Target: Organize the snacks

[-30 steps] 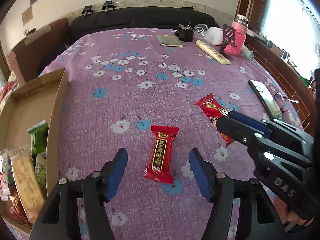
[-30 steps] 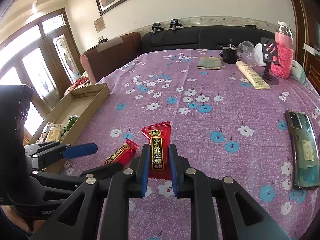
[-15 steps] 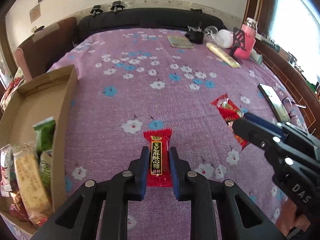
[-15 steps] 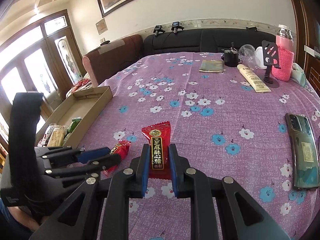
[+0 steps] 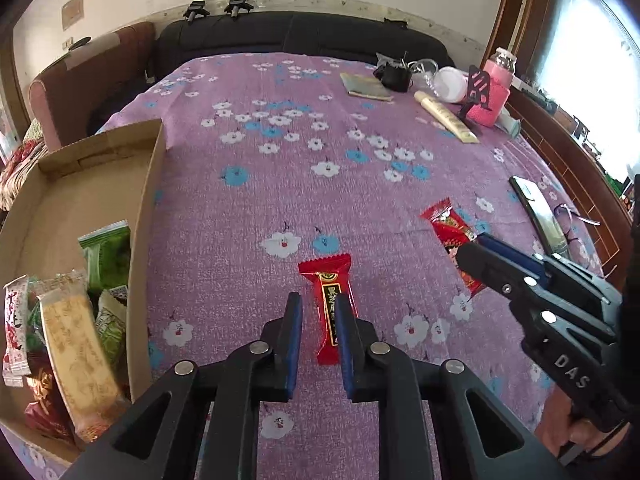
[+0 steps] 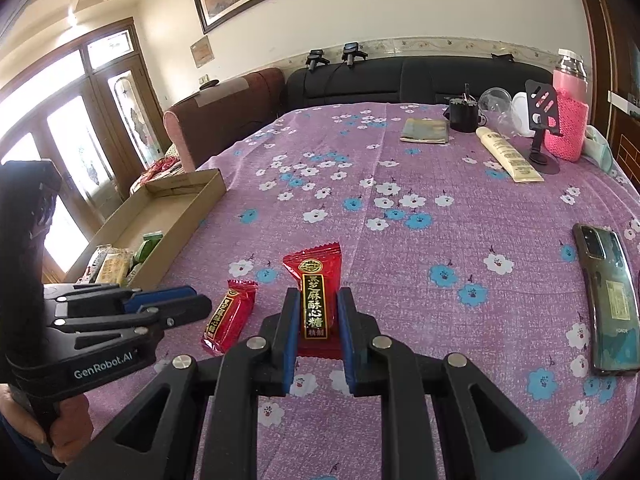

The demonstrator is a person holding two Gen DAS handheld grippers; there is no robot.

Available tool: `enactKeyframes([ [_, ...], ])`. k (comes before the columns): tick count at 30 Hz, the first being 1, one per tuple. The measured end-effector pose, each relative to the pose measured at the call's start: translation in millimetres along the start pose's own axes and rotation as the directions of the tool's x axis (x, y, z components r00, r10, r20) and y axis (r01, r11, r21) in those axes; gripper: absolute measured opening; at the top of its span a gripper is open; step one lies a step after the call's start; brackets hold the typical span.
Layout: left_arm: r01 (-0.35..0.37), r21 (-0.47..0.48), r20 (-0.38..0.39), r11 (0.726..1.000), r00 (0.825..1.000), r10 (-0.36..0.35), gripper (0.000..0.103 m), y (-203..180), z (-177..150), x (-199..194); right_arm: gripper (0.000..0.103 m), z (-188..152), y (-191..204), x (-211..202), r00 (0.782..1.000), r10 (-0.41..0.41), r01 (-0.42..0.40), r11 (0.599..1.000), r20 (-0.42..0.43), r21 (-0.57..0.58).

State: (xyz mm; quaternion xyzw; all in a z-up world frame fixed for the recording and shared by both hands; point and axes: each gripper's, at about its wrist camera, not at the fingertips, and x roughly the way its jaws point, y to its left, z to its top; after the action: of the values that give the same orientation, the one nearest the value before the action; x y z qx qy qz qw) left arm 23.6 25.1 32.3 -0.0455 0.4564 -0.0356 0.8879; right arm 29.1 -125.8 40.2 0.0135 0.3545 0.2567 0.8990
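Note:
My left gripper (image 5: 317,316) is shut on a red candy packet (image 5: 330,304) with gold lettering, held a little above the purple flowered tablecloth. My right gripper (image 6: 317,312) is shut on a second red candy packet (image 6: 314,304), held upright. In the right wrist view the left gripper (image 6: 192,304) stands at the lower left with its packet (image 6: 230,316). In the left wrist view the right gripper (image 5: 476,248) is at the right with its packet (image 5: 450,230). An open cardboard box (image 5: 148,216) at the left holds several snack packets (image 5: 80,344).
A phone (image 6: 608,296) lies on the cloth at the right. At the far end are a notebook (image 6: 426,130), a black cup (image 6: 463,115), a cream tube (image 6: 506,154), a phone stand (image 6: 540,128) and a pink-sleeved bottle (image 6: 570,120). A sofa stands behind the table.
My left gripper closed around the first red packet and lifted it toward the box side. My right gripper kept its packet and stayed almost still.

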Motion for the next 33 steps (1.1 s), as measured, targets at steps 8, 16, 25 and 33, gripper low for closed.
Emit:
enactKeyframes([
  [8,-0.020,0.019,-0.006,1.000,1.000,0.020,0.020,-12,2,10,0.017,0,1,-4,1.000,0.012,-0.012,1.000,0.010,-0.003],
  [16,-0.034,0.015,-0.016,0.999,0.999,0.034,0.052,-11,0,16,0.017,1,2,-5,1.000,0.014,-0.014,1.000,0.015,-0.007],
  [25,-0.086,0.029,0.001,0.996,0.996,0.086,0.020,-14,-2,25,0.017,1,3,-6,1.000,0.016,-0.016,1.000,0.015,-0.008],
  [33,-0.015,-0.030,0.049,0.999,0.999,0.017,0.020,1,1,1,0.017,4,1,-6,0.999,0.036,-0.036,0.999,0.015,0.026],
])
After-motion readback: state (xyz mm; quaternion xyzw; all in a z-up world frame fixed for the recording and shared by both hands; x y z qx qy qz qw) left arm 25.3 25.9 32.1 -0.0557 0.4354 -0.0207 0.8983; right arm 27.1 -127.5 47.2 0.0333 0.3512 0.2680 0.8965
